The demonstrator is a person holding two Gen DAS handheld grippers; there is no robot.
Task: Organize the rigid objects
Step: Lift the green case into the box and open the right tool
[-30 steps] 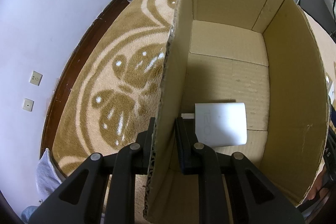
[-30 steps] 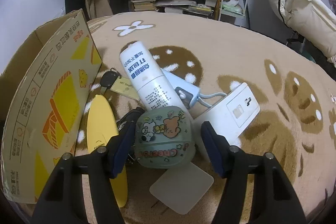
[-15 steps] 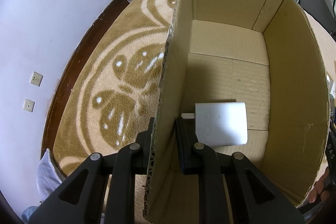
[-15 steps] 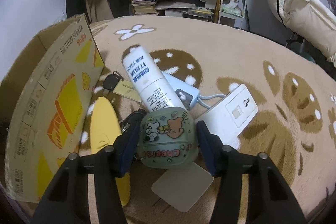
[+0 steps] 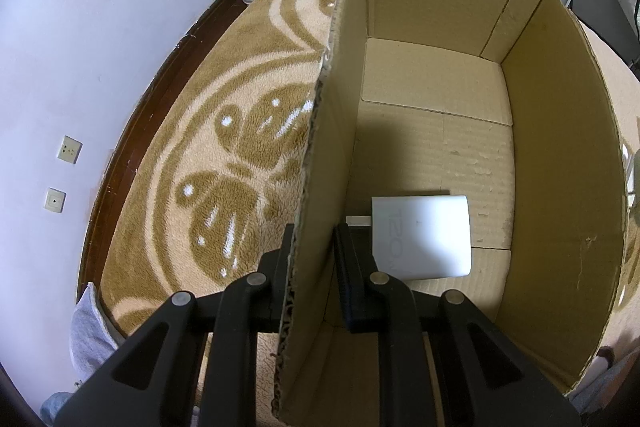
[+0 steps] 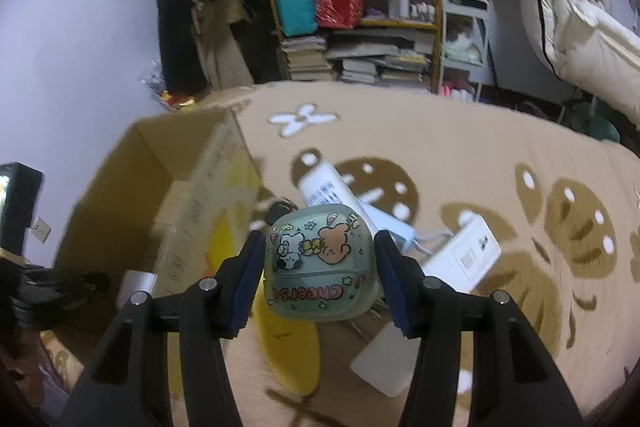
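My left gripper point(image 5: 314, 259) is shut on the left wall of the open cardboard box point(image 5: 560, 187), one finger outside and one inside. A white rectangular charger point(image 5: 420, 235) lies on the box floor just ahead of the inner finger. My right gripper point(image 6: 320, 271) is shut on a pale green cartoon-print case point(image 6: 320, 267) marked "Cheers" and holds it lifted above the carpet, to the right of the box point(image 6: 192, 187). Below it lie a white tube point(image 6: 324, 183), a white power strip point(image 6: 468, 255), a yellow flat object point(image 6: 288, 347) and a white square card point(image 6: 384, 363).
The patterned brown carpet point(image 6: 480, 163) covers the floor. A cluttered bookshelf point(image 6: 360, 19) and a white cart point(image 6: 464, 39) stand at the back. A white wall with sockets point(image 5: 68, 151) runs left of the carpet. White bedding point(image 6: 580, 7) hangs at the right.
My right gripper closed on the green case and lifted it off the pile, rising and tilting so more of the room shows. The left gripper and box have not moved.
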